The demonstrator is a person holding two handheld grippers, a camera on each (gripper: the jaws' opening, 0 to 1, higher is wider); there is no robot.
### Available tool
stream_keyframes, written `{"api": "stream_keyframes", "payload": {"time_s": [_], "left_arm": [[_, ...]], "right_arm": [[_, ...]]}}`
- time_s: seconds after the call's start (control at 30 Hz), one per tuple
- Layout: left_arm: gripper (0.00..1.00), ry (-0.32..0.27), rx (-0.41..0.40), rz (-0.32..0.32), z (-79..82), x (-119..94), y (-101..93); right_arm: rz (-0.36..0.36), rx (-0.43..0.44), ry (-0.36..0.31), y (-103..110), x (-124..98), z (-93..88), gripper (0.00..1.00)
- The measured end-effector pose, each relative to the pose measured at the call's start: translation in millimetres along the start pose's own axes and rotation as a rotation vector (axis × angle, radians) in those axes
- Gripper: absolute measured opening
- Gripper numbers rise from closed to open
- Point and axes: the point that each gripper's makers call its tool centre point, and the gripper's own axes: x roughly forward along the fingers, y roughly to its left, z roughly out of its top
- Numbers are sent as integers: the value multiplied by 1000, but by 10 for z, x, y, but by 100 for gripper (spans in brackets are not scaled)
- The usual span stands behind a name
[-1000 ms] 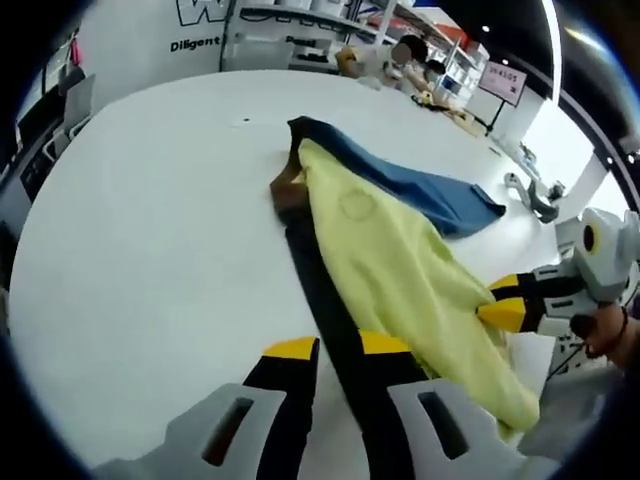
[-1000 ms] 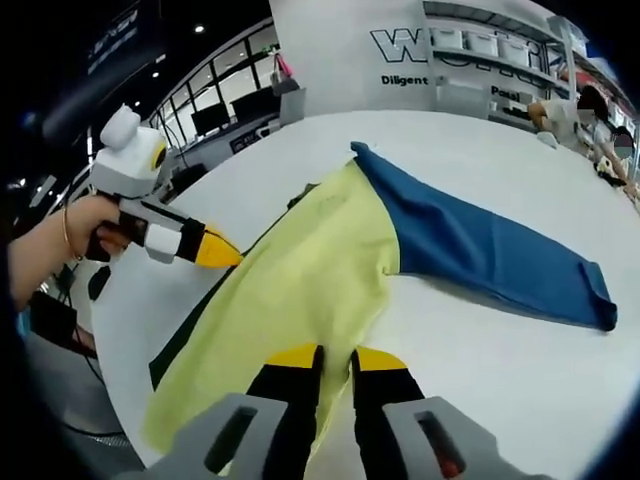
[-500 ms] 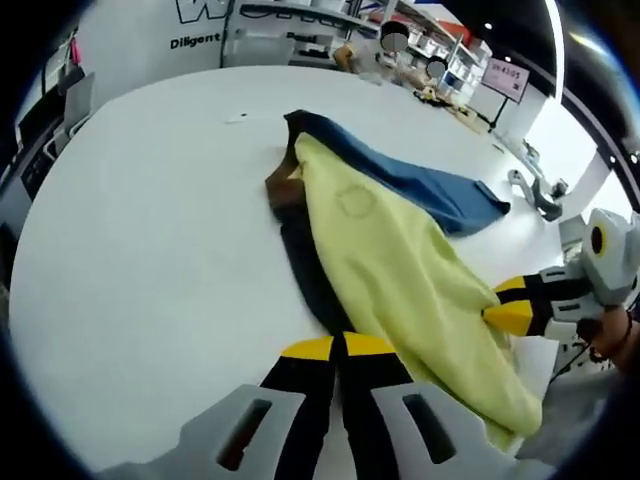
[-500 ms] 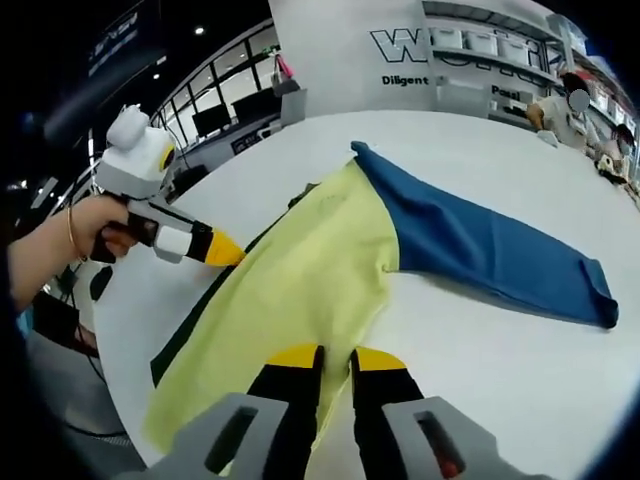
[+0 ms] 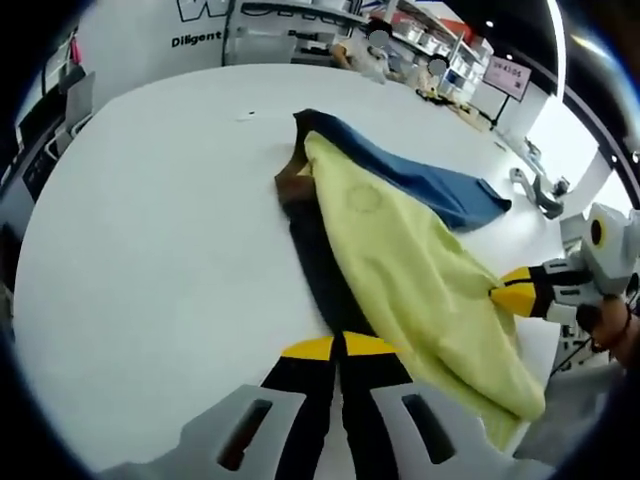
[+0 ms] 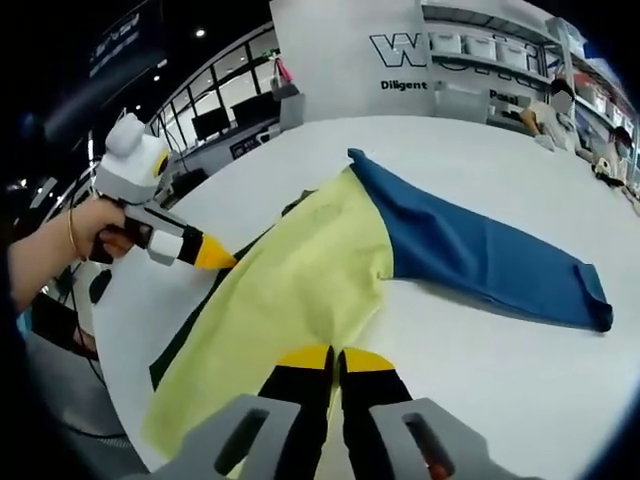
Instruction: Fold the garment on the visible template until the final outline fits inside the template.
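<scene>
Both grippers (image 5: 338, 346) (image 6: 334, 357) apparently on garment (image 6: 300, 290) — table (image 5: 150, 220).

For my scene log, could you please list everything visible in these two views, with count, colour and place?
Garment: one, yellow body with a blue sleeve and a dark part, spread on the table.
Table: one, white, under the garment.
Wall sign: one, dark letters on white, behind the table.
Shelving: pale, in the background.
Left gripper: one, black with yellow tips, shut on the dark part.
Right gripper: one, black with yellow tips, shut on the yellow edge.
Hand: one, holding the left gripper.
</scene>
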Motion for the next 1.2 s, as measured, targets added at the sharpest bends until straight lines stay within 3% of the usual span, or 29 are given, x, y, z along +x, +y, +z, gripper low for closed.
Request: {"api": "stream_keyframes", "payload": {"time_s": [0.27,0.37,0.43,0.7,1.0,1.13,1.2], "left_arm": [[5,27,52,58,20,-101,156],[5,45,57,89,43,-182,324],[5,74,103,145,16,-231,466],[5,102,121,197,3,-307,756],[5,95,184,305,257,-405,1173],[5,119,269,388,342,-447,1361],[5,120,264,405,371,-447,1438]], "right_arm": [[-35,23,-1,-161,-35,38,0],[-42,-2,15,-197,-30,31,0],[-43,8,31,-222,-22,1,0],[-59,0,64,-324,-53,-49,0],[-100,4,76,-497,-90,-6,0],[-119,-11,88,-549,-95,-15,0],[-137,-20,94,-598,-102,-25,0]]}}
